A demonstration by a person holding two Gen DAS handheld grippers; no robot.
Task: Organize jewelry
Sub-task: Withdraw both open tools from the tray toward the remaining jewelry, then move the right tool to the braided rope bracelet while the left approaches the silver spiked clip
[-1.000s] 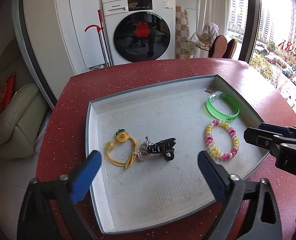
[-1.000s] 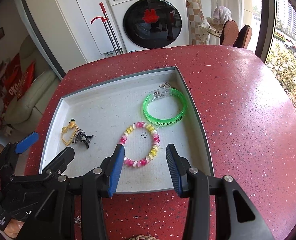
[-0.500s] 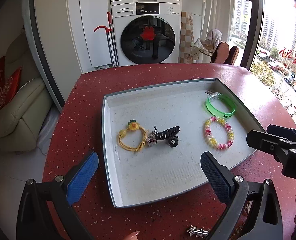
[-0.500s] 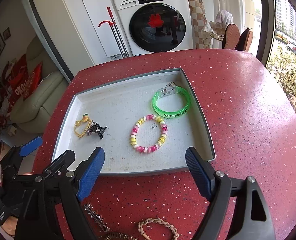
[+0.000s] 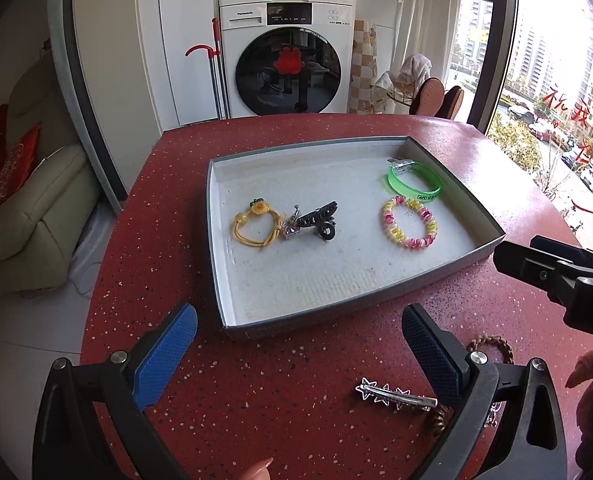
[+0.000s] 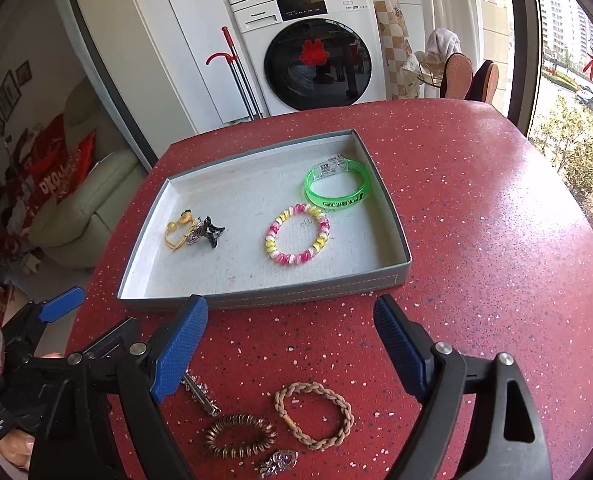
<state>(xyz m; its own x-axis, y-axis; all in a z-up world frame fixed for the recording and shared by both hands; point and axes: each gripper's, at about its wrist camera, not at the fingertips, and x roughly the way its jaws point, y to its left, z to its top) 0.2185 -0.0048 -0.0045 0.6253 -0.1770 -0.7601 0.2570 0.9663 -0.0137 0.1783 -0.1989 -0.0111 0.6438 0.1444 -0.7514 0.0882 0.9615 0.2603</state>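
Observation:
A grey tray (image 5: 210, 240) on the red table holds a yellow flower hair tie (image 5: 259, 207), a black claw clip (image 5: 318, 218), a pink-and-yellow bead bracelet (image 6: 270, 240) and a green bangle (image 6: 336, 202). Loose on the table in front of the tray lie a silver star clip (image 5: 392, 394), a braided brown tie (image 6: 316, 388), a brown spiral coil (image 6: 240, 420) and a small silver brooch (image 6: 280, 460). My left gripper (image 5: 296, 344) is open and empty above the table, short of the tray's near wall. My right gripper (image 6: 290, 344) is also open and empty, over the loose pieces.
The table's curved edge drops off at the left toward a cream sofa (image 5: 36, 216). A washing machine (image 5: 286, 48) and a red-handled mop (image 5: 216, 68) stand beyond the far edge. A person's fingertip (image 5: 258, 470) shows at the bottom of the left wrist view.
Both grippers have drawn back from over the tray to the table in front of it. The right gripper's jaws have spread wide. The loose pieces have come into view.

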